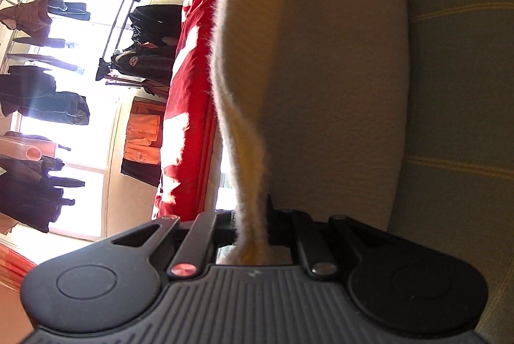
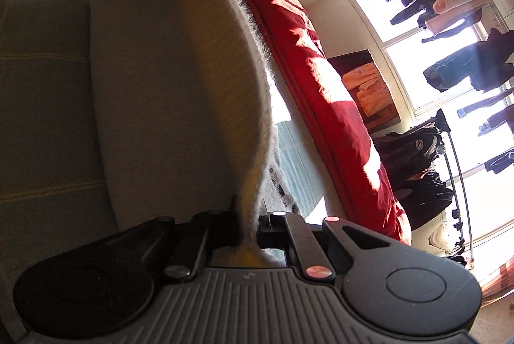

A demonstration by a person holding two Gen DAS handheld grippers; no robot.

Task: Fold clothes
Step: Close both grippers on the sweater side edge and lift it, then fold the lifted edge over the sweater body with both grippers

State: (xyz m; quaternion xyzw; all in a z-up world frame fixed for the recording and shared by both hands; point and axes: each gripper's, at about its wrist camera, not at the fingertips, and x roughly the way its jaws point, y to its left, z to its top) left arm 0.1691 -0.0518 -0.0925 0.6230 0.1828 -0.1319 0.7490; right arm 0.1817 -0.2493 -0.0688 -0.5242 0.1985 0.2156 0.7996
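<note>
Cream fuzzy knit garment is stretched between your two grippers, its folded edge pinched at both ends and its body hanging as a broad, taut sheet over the pale green bedsheet with thin yellow lines. Your left gripper has its fingers closed tight on a gathered edge of the knit, the fabric bunching into a narrow, yellowish neck where it passes between them. Your right gripper does the same at the other end: its fingers are clamped on a gathered, yellow-tinted tuck of the garment, with no gap showing around the cloth. In the right wrist view the far end of the knit meets the black frame of the other gripper at the top edge. Just beside the garment's fuzzy edge lies a red quilt, patched with sunlight. Beyond it, dark clothes hang on a rack before a bright window, and folded orange cloth sits near the wall.
</note>
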